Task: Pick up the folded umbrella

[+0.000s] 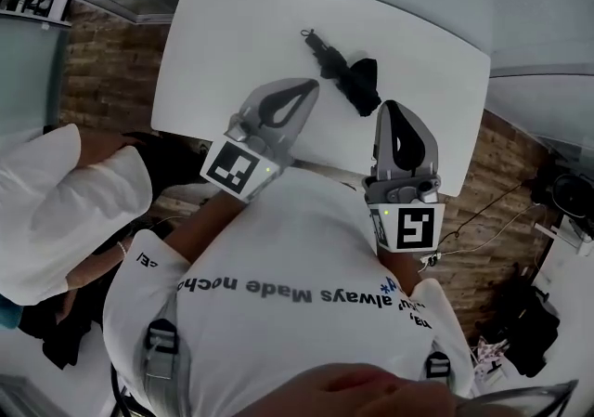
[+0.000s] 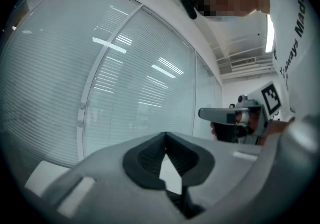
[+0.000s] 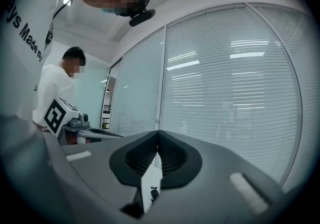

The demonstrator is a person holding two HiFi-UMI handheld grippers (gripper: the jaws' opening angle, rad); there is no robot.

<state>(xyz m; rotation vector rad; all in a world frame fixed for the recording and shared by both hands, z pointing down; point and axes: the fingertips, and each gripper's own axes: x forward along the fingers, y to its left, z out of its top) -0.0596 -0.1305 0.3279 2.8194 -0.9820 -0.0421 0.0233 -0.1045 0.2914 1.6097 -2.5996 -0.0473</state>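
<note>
My left gripper (image 1: 304, 90) and my right gripper (image 1: 391, 110) are both pinched shut, with nothing in them. The umbrella (image 1: 345, 73) (black, all folded up) lies on the white table (image 1: 213, 53), in front of both, nearer the right one.

Left tongs (image 1: 309, 86), right tongs (image 1: 388, 107): closed, empty.

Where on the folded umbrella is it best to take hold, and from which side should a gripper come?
Probably the middle of the umbrella, with jaws across its length. It lies flat and slanted on the table, its bulkier end close to the right gripper, so come from the near right side, once its shut jaws open.
</note>
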